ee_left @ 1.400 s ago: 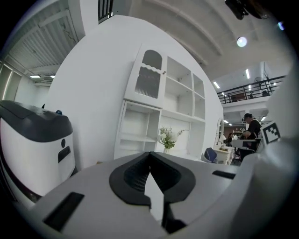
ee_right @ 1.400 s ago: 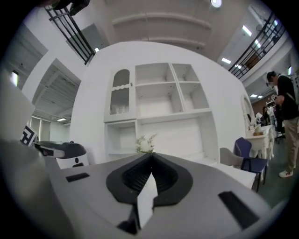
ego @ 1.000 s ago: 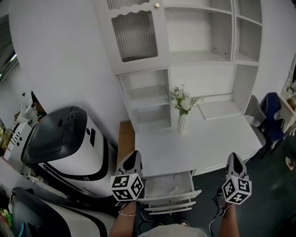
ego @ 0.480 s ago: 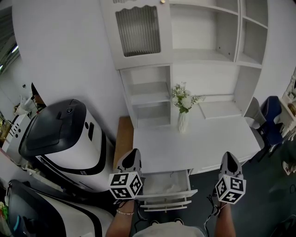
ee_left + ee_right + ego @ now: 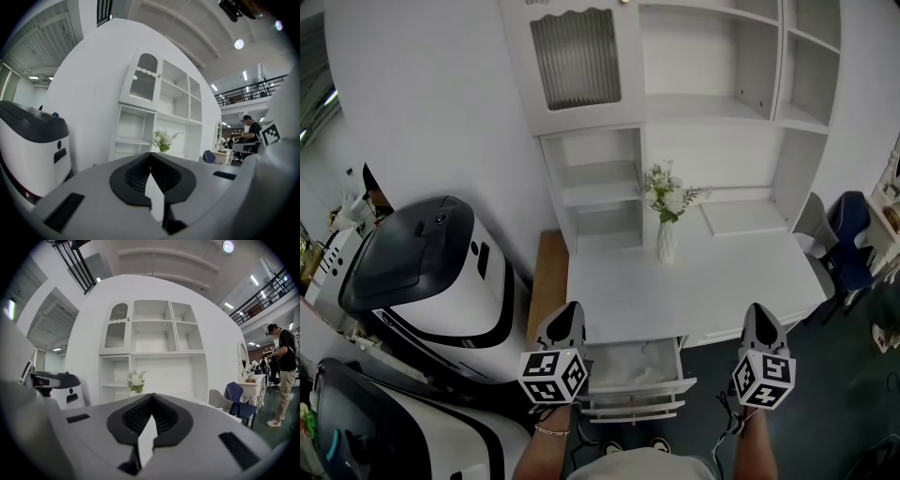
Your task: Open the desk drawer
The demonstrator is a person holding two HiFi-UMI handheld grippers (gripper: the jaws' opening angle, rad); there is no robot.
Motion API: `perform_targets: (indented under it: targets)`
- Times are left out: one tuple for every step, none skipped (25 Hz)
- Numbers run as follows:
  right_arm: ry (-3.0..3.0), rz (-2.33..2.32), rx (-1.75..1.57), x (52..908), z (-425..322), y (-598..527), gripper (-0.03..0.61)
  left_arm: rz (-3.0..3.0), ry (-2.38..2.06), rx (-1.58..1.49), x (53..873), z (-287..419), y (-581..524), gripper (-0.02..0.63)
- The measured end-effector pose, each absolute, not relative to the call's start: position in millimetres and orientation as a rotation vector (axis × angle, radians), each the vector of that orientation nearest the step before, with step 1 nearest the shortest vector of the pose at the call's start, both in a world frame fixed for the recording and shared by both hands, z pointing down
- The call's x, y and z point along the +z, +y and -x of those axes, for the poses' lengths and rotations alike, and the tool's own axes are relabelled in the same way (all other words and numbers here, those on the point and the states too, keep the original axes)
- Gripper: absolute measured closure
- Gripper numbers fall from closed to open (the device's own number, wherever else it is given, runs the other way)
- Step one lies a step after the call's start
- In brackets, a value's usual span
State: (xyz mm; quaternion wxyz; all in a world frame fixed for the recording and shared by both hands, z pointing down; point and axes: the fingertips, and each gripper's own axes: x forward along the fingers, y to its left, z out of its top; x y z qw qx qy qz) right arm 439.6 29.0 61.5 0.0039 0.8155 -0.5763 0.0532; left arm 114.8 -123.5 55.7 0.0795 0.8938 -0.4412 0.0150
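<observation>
Both tongs are closed tight and empty. In the left gripper view the black pads of the left tongs (image 5: 150,154) meet at the tip with only the room behind them, and the right tongs (image 5: 152,394) look the same in the right gripper view. Each points about level at the white hutch (image 5: 712,112) and is held up over the near edge of the desk (image 5: 722,291), the left one at its left corner and the right one toward its right end. Neither touches anything.

Between them and lower down, the top drawer (image 5: 639,385) already stands pulled out from under the desk. Its pale inside is showing, with something white and crumpled in it that I cannot identify. Two more drawer fronts (image 5: 636,409) show stepped below it. Farther back, a vase of white flowers (image 5: 667,234) stands on the desk by the hutch. A white and black machine (image 5: 422,272) sits to the left and a blue chair (image 5: 855,239) to the right.

The task looks done, or nearly so. The likely trouble now is the open drawer itself — it juts toward the person's legs, so a step forward could knock it, or jolt the desk and rock the vase. If more pull is wanted, the shut tongs would have to open first, and a hard tug might run the drawer off its slides
</observation>
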Motion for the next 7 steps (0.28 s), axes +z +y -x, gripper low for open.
perform_targets:
  targets:
    - [-1.808, -2.553, 0.169, 61.8, -439.0, 29.7, 0.577, -2.676, -1.32, 0.045, 55.6, -115.2, -121.7, 0.595]
    - [-1.811, -2.55, 0.171, 61.9, -438.4, 30.4, 0.575, -2.677, -1.321, 0.044, 55.3, -115.5, -120.0, 0.595]
    - [-1.813, -2.547, 0.172, 61.9, -437.8, 31.1, 0.577, -2.678, -1.321, 0.043, 54.9, -115.9, -118.6, 0.595]
    - [-1.816, -2.545, 0.172, 61.7, -437.2, 31.9, 0.577, -2.677, -1.32, 0.041, 54.5, -116.4, -117.1, 0.595]
    - [-1.818, -2.542, 0.172, 61.3, -436.7, 32.8, 0.577, -2.677, -1.319, 0.04, 54.1, -117.0, -115.6, 0.595]
    - [-1.821, -2.54, 0.173, 60.9, -436.2, 33.9, 0.577, -2.676, -1.317, 0.038, 53.6, -117.7, -114.0, 0.595]
    - [-1.823, -2.538, 0.173, 60.6, -435.7, 34.9, 0.577, -2.676, -1.316, 0.036, 53.3, -118.5, -112.4, 0.595]
